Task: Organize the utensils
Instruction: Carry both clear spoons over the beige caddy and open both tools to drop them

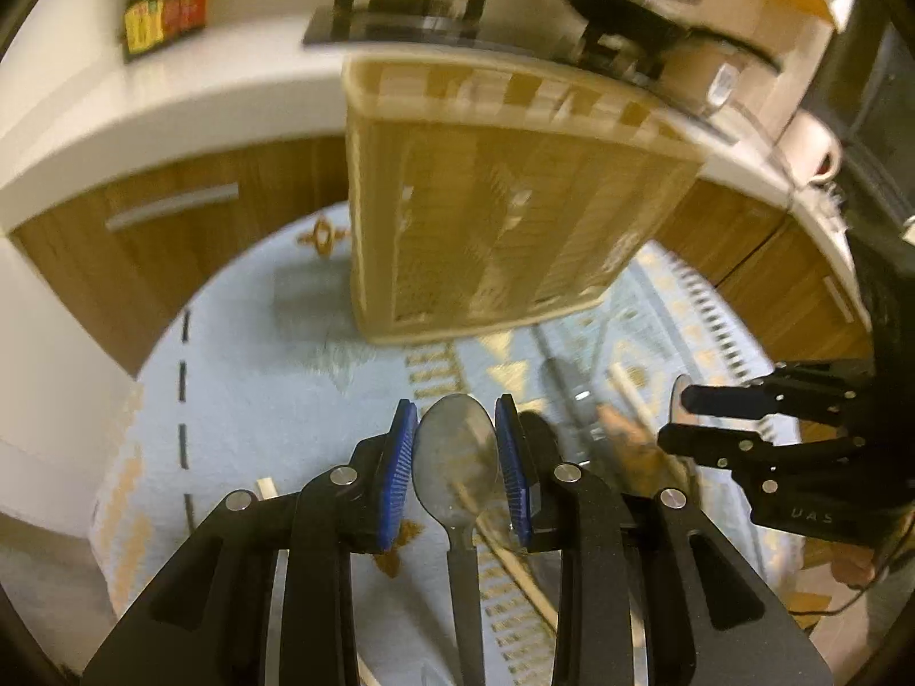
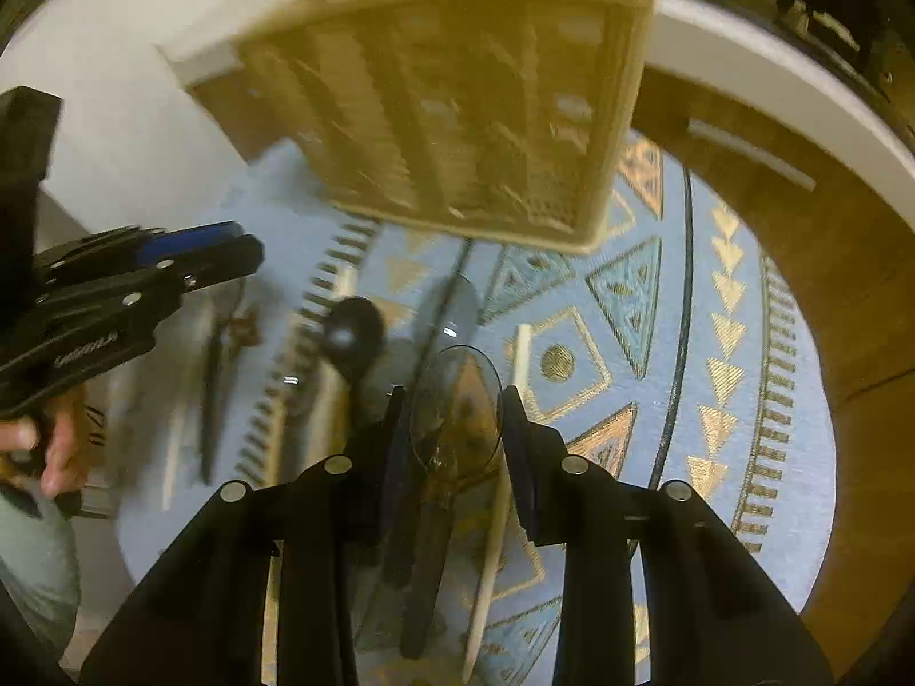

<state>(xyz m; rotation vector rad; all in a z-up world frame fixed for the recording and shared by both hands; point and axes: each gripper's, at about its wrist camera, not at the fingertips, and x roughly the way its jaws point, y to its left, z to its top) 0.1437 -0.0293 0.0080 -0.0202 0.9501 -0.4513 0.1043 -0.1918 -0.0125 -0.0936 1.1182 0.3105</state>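
Note:
My left gripper (image 1: 456, 451) is shut on a steel spoon (image 1: 456, 457) with a black handle, its bowl between the blue pads, held above the glass table. My right gripper (image 2: 454, 429) is shut on a second spoon (image 2: 456, 406), bowl forward. The right gripper also shows at the right of the left wrist view (image 1: 680, 417), with a spoon bowl between its fingers. The left gripper shows at the left of the right wrist view (image 2: 246, 251). A wicker utensil tray (image 1: 503, 211) with long compartments lies ahead of both; it also shows in the right wrist view (image 2: 457, 103).
Loose utensils lie on the glass table: a black spoon (image 2: 351, 334), chopsticks (image 2: 486, 571) and another black-handled piece (image 2: 211, 377). A light blue patterned rug (image 2: 629, 286) shows beneath. Wooden cabinets (image 1: 189, 228), a white counter and a stove stand behind.

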